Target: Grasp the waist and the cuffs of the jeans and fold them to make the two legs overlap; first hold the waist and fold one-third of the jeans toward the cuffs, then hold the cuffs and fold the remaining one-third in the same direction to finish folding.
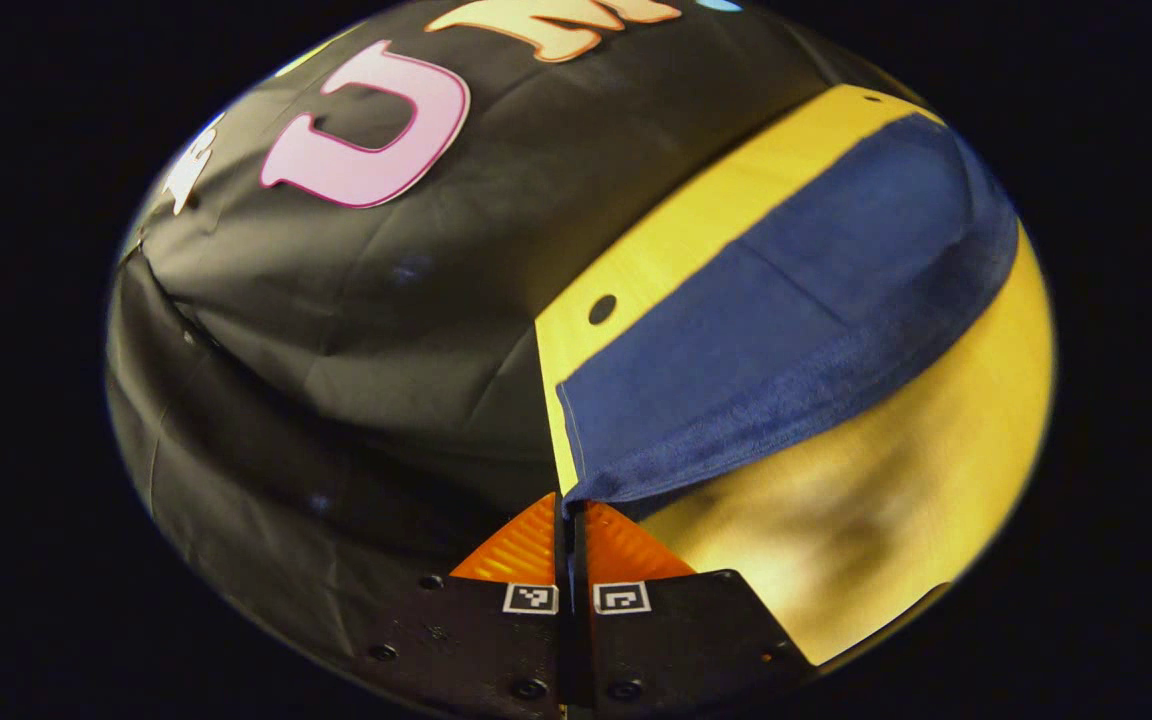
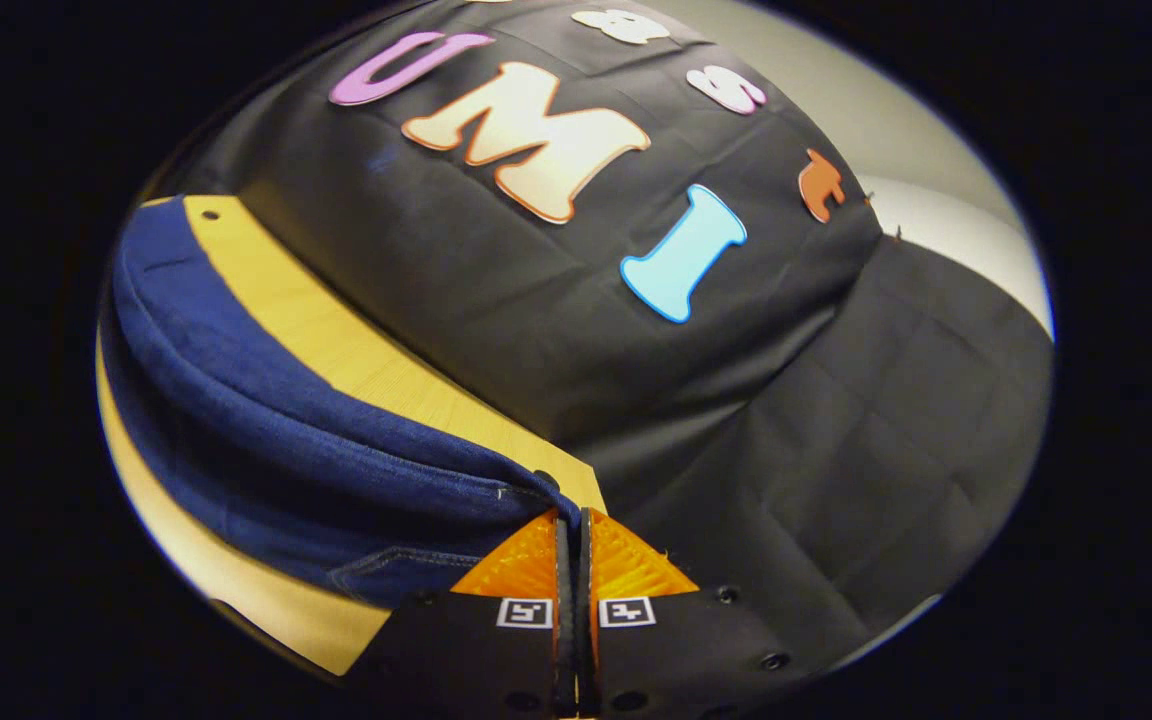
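Left gripper (image 1: pixel 572 512) clamped on a corner of the jeans (image 1: pixel 786 330), lifted off the table (image 1: pixel 666 260). Right gripper (image 2: pixel 570 520) pinched narrow on another jeans (image 2: pixel 286 440) corner, by a seam. Denim spread between, sagging over the table (image 2: pixel 336 340), near the far edge.

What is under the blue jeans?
Under the jeans is a yellow wooden table; its bare top shows beside them. Both grippers, left and right, pinch the cloth's corners. Whatever lies under the draped cloth is covered.
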The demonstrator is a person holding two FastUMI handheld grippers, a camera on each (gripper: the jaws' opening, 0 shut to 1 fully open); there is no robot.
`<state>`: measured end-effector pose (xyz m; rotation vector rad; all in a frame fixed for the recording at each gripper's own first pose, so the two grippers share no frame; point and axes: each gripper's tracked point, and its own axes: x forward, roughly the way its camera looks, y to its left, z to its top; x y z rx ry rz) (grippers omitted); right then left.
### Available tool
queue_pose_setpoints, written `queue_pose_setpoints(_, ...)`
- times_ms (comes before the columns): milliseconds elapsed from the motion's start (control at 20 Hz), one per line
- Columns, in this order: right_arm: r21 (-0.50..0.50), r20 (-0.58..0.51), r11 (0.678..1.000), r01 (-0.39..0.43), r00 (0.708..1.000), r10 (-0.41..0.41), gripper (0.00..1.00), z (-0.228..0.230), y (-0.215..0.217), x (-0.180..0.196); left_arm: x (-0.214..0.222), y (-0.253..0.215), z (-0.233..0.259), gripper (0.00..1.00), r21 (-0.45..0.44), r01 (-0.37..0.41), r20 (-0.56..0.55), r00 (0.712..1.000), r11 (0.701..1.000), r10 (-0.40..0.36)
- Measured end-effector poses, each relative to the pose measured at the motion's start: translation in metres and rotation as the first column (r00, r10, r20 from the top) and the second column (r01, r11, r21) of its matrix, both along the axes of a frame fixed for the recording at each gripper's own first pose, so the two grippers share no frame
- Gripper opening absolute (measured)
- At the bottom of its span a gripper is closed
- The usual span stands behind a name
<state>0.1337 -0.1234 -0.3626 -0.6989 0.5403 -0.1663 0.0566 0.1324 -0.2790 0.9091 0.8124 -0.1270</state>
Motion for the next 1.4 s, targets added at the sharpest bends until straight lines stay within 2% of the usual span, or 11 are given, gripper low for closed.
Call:
queue_pose_setpoints(250, 0.034, -0.022, 0.999, -0.017, 1.0, 0.018, 0.02, -0.05, -0.008, 0.055, 0.045, -0.021, -0.007, 0.0, -0.062, -0.047, 0.031, 0.998, 0.997, 0.049)
queue_pose_setpoints(400, 0.046, -0.043, 0.998, -0.042, 0.998, 0.044, 0.02, -0.086, -0.007, 0.085, 0.08, -0.028, -0.042, 0.0, -0.037, -0.057, 0.01, 0.998, 0.998, 0.057)
queue_pose_setpoints(600, 0.032, -0.135, 0.997, -0.074, 0.988, 0.077, 0.02, -0.152, -0.002, 0.106, 0.101, -0.034, -0.09, 0.0, -0.002, -0.051, -0.046, 0.998, 0.999, 0.051)
queue_pose_setpoints(750, 0.007, -0.146, 0.997, -0.081, 0.986, 0.082, 0.03, -0.163, -0.003, 0.115, 0.099, -0.039, -0.1, 0.0, 0.032, -0.048, -0.048, 0.998, 0.998, 0.049)
queue_pose_setpoints(800, 0.009, -0.132, 0.998, -0.056, 0.99, 0.057, 0.08, -0.152, -0.006, 0.112, 0.099, -0.038, -0.098, 0.0, 0.029, -0.054, -0.039, 0.998, 0.998, 0.055)
queue_pose_setpoints(850, 0.036, -0.113, 0.999, -0.036, 0.993, 0.04, 0.31, -0.144, -0.013, 0.115, 0.097, -0.039, -0.097, 0.01, -0.01, -0.069, -0.03, 0.997, 0.998, 0.069)
queue_pose_setpoints(1000, 0.163, -0.042, 0.986, 0.034, 0.999, -0.028, 0.99, -0.101, -0.021, 0.114, 0.096, -0.054, -0.073, 0.99, -0.121, -0.114, 0.063, 0.991, 0.986, 0.122)
queue_pose_setpoints(1050, 0.201, -0.026, 0.978, 0.058, 0.998, -0.054, 0.99, -0.086, -0.027, 0.108, 0.096, -0.06, -0.057, 1.0, -0.169, -0.121, 0.111, 0.984, 0.978, 0.14)
queue_pose_setpoints(1100, 0.241, -0.026, 0.967, 0.083, 0.997, -0.079, 0.99, -0.078, -0.031, 0.1, 0.097, -0.061, -0.054, 0.94, -0.215, -0.122, 0.14, 0.978, 0.969, 0.154)
queue_pose_setpoints(1200, 0.321, -0.047, 0.935, 0.147, 0.989, -0.139, 1.0, -0.071, -0.038, 0.079, 0.099, -0.07, -0.044, 0.95, -0.297, -0.114, 0.184, 0.967, 0.948, 0.174)
queue_pose_setpoints(1400, 0.41, -0.123, 0.851, 0.328, 0.945, -0.304, 1.0, -0.082, -0.075, 0.025, 0.103, -0.079, -0.032, 0.94, -0.439, -0.075, 0.236, 0.952, 0.895, 0.196)
